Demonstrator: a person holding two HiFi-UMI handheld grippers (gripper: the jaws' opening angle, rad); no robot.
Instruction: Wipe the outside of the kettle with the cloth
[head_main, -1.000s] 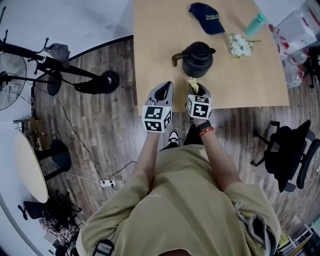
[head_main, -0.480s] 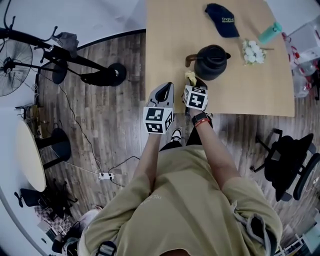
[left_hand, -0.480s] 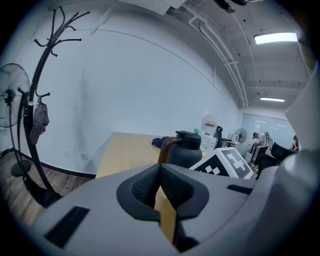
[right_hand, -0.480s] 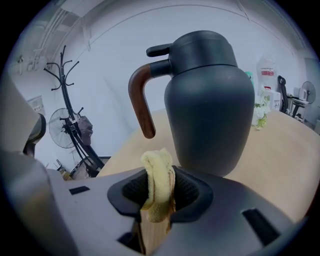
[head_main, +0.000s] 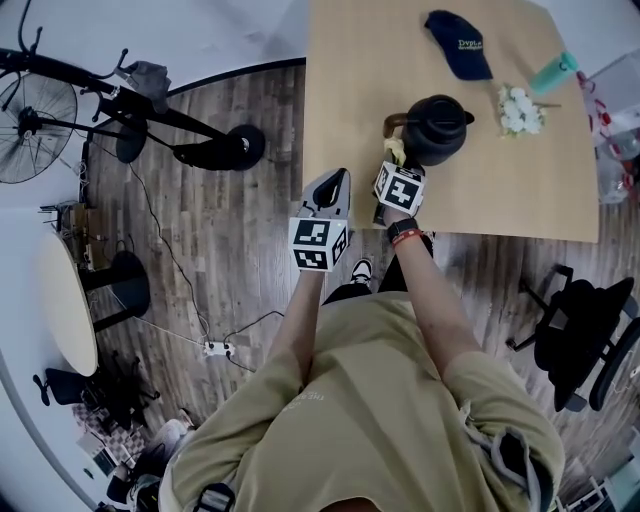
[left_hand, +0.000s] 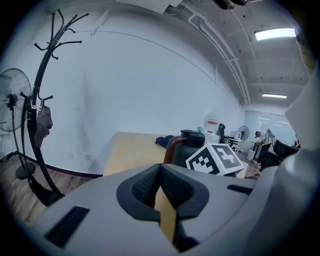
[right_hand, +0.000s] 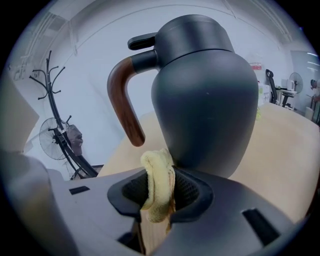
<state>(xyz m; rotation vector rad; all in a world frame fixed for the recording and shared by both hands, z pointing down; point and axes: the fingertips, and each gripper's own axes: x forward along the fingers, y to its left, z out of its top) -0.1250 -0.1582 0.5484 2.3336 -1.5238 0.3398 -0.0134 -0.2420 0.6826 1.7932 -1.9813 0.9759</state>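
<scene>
Where kettle (head_main: 437, 128) stands on tan table (head_main: 350, 90), plank floor (head_main: 230, 250), fan (head_main: 35, 125)

Dark wood-plank floor (head_main: 200, 260) under me, white wall (left_hand: 125, 85) ahead, strip lights (left_hand: 275, 34) lit on the ceiling; the light wooden surface (head_main: 350, 60) stands in front of me. To my left I note a black coat stand (left_hand: 37, 100), a pedestal fan (head_main: 30, 120), a pale round table (head_main: 65, 315) and a power strip (head_main: 215, 349) lying on the floor. A black office chair (head_main: 585, 340) sits to my right.
</scene>
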